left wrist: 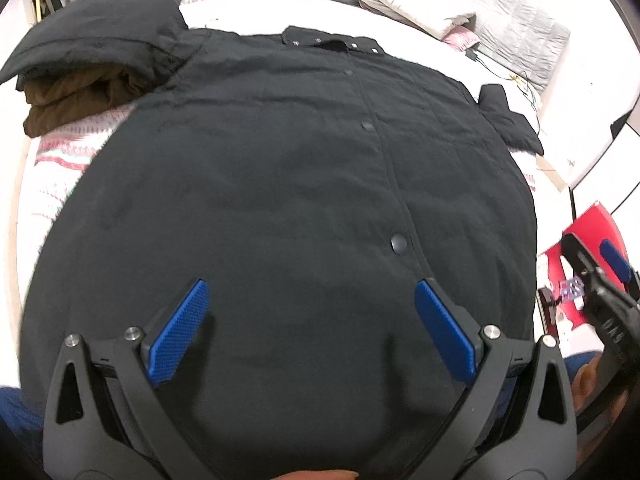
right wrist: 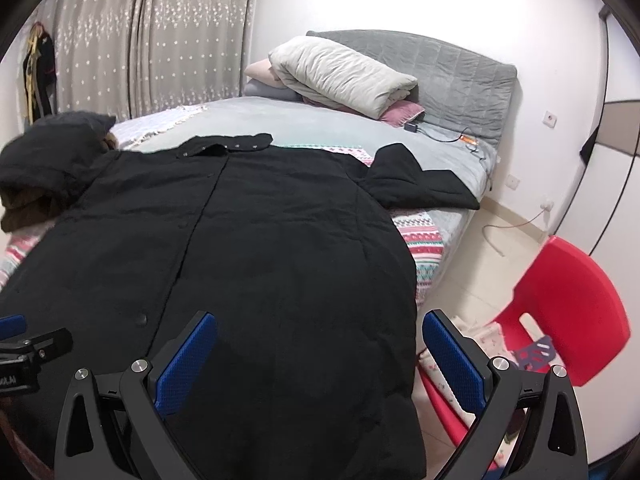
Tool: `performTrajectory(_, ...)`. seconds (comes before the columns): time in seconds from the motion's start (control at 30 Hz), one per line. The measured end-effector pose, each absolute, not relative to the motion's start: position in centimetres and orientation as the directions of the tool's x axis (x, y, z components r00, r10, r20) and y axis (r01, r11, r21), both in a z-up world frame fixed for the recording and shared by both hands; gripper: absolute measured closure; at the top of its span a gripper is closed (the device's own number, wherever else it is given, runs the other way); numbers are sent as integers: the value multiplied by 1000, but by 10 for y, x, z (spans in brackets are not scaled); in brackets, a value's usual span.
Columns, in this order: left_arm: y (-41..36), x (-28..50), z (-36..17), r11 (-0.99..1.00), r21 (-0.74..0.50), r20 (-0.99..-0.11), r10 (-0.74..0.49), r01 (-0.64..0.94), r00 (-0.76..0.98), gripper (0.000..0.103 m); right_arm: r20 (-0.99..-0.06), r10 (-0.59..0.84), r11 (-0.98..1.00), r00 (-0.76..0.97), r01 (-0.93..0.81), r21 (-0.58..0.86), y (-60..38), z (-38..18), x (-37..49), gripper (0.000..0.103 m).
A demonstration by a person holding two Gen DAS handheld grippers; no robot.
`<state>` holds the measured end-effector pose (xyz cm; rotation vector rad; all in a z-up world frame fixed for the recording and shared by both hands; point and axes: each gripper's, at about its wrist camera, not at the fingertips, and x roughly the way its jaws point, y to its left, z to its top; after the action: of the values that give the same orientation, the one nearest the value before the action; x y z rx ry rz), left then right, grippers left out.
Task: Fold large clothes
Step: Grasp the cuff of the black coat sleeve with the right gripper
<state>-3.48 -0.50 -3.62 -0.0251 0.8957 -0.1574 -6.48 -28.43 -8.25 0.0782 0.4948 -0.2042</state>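
The black coat (left wrist: 280, 184) runs lengthwise away from both wide-open, empty grippers, left gripper (left wrist: 310, 330) over its near hem, right gripper (right wrist: 320, 356) at its right edge.

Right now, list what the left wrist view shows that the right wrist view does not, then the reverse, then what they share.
Left wrist view only: the right gripper beside the coat's right edge, its blue pads apart, and a full look at the coat's snap line.

Right wrist view only: the grey headboard, a wall socket, the whole red chair and the floor.

Both: the black coat spread flat on the bed, its collar far from the camera, a brown garment by its left shoulder, and the folded duvet.
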Motion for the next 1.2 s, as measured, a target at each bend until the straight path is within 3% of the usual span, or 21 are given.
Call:
performTrajectory(0.13,1,-15,-4,994,-62,-728,-110,95,677,1,-515,88,896,852,158,415,-358,-69,-42,0)
performTrajectory(0.33,9,23,37,992,-117,-704,-120,53,700,1,-383,328,590,863,129,797,-466,-65,12,0)
performTrajectory(0.5,18,53,6,978,-197,-773,-202,74,601,1,-474,453,589,755,146,795,-481,-72,85,0)
performTrajectory(0.67,32,63,-34,979,-201,-835,-192,39,515,1,-508,413,539,756,247,805,-521,-96,136,0)
performTrajectory(0.9,50,70,-35,977,-213,-807,-160,-28,569,1,-487,246,439,838,352,827,-595,-128,169,1)
performTrajectory(1.03,54,78,-40,975,-222,-810,-166,-31,562,1,-382,187,315,905,313,896,-632,-144,170,12)
performTrajectory(1.2,48,87,-47,977,-213,-817,-170,-14,550,1,-372,125,334,920,314,889,-643,-149,183,30)
